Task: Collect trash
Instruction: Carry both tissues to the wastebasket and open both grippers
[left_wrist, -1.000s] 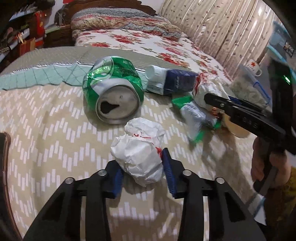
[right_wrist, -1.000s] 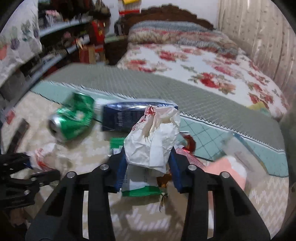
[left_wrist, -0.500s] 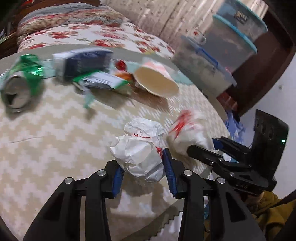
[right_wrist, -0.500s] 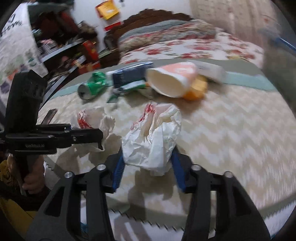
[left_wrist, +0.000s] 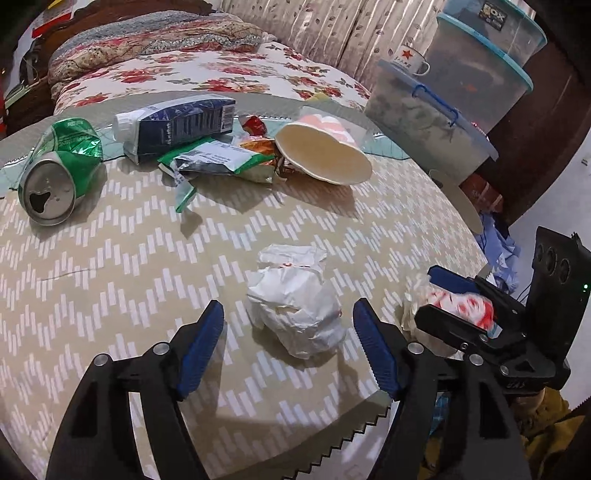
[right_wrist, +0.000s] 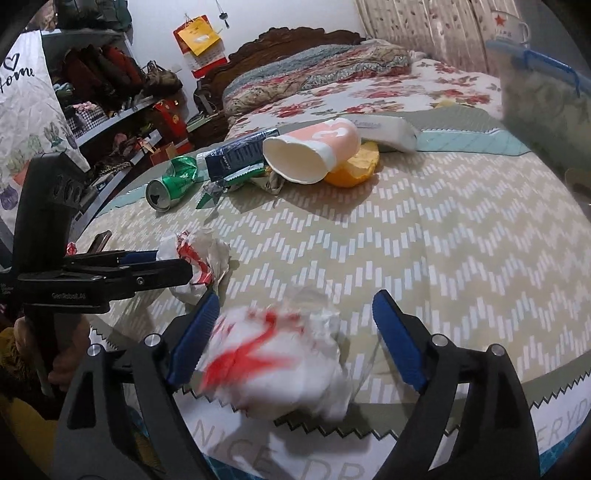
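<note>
My left tongs (left_wrist: 288, 347) are spread apart, a crumpled white paper wad (left_wrist: 295, 314) lying loose between them, lower centre, on the chevron-patterned desk (left_wrist: 110, 266). My right tongs (right_wrist: 291, 332) also gape; a blurred red-printed white wrapper (right_wrist: 280, 365) sits between them at the desk's near edge. A crushed green can (left_wrist: 59, 170) lies upper left.

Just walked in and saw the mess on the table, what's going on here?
A person with a gripper in each hand is gathering trash at the table's near edge. The left gripper is open around a crumpled white wrapper. The right gripper is open too, with a blurred red-and-white wrapper between its fingers. A crushed green can, paper cup and snack packets lie farther back.
</note>
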